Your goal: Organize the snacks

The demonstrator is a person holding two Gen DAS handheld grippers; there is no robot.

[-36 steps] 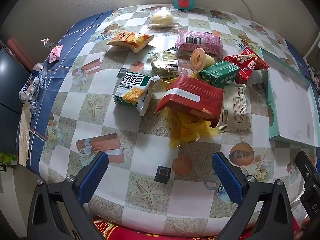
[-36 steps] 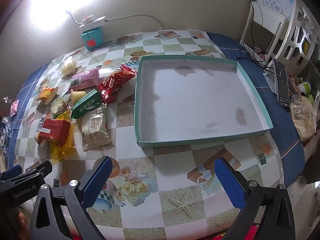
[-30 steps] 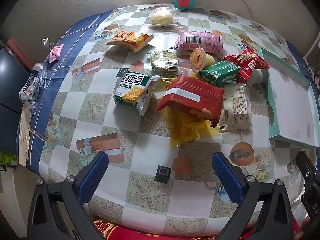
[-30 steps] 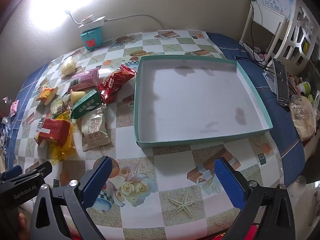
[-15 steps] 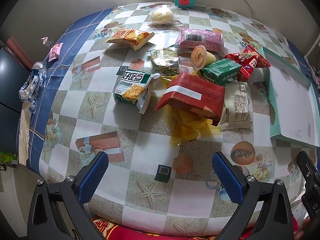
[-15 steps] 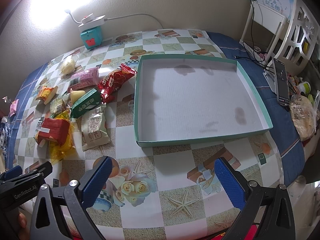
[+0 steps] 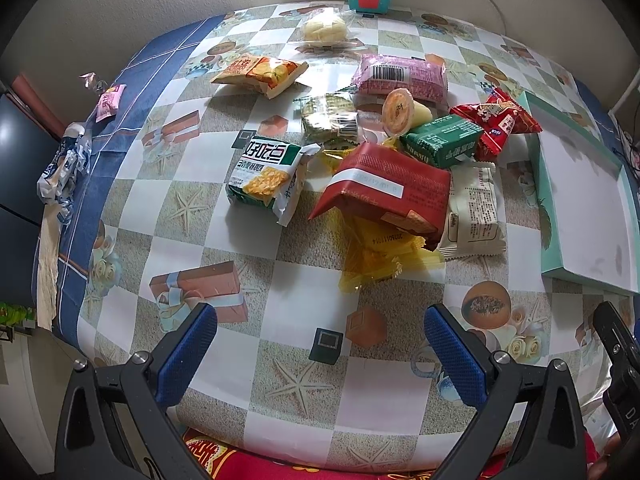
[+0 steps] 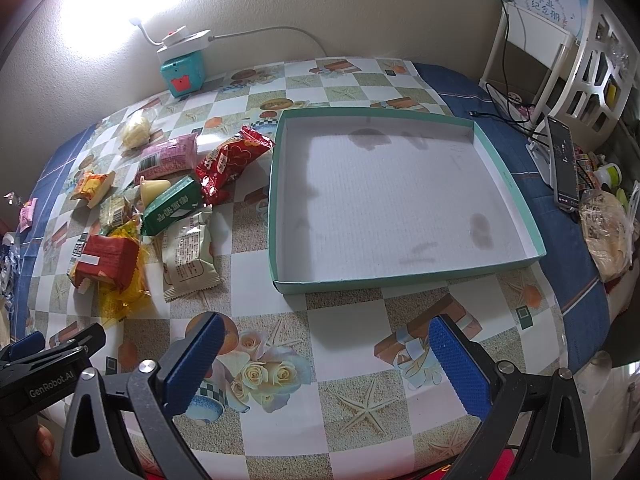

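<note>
Snacks lie in a loose heap on the checkered tablecloth (image 7: 256,280), ahead of the left gripper (image 7: 320,356), whose blue-padded fingers (image 7: 186,354) stand wide apart with nothing between them. Nearest those fingers, a little beyond their tips, a crumpled yellow wrapper (image 7: 380,256) pokes out from under a red packet (image 7: 390,194), which rests tilted on top of it. Just beyond the left finger sits a green-and-white cracker bag (image 7: 266,174); to the far right of the red packet lies a cream-coloured pouch (image 7: 474,210), touching it. Farther out are a green box (image 7: 442,140), a jelly cup (image 7: 402,110) on its side, a red foil bag (image 7: 498,118), a pink packet (image 7: 402,74), an orange chip bag (image 7: 262,72) and a pale bun in clear wrap (image 7: 324,28). The right gripper (image 8: 324,364) hovers over bare tablecloth, its fingers (image 8: 458,366) also spread wide and holding nothing. Straight ahead of them, a short way off, sits a shallow teal-edged cardboard tray (image 8: 506,178), its white floor bare, with the snack pile to its left. A teal toy box (image 8: 182,72) stands against the far wall.
</note>
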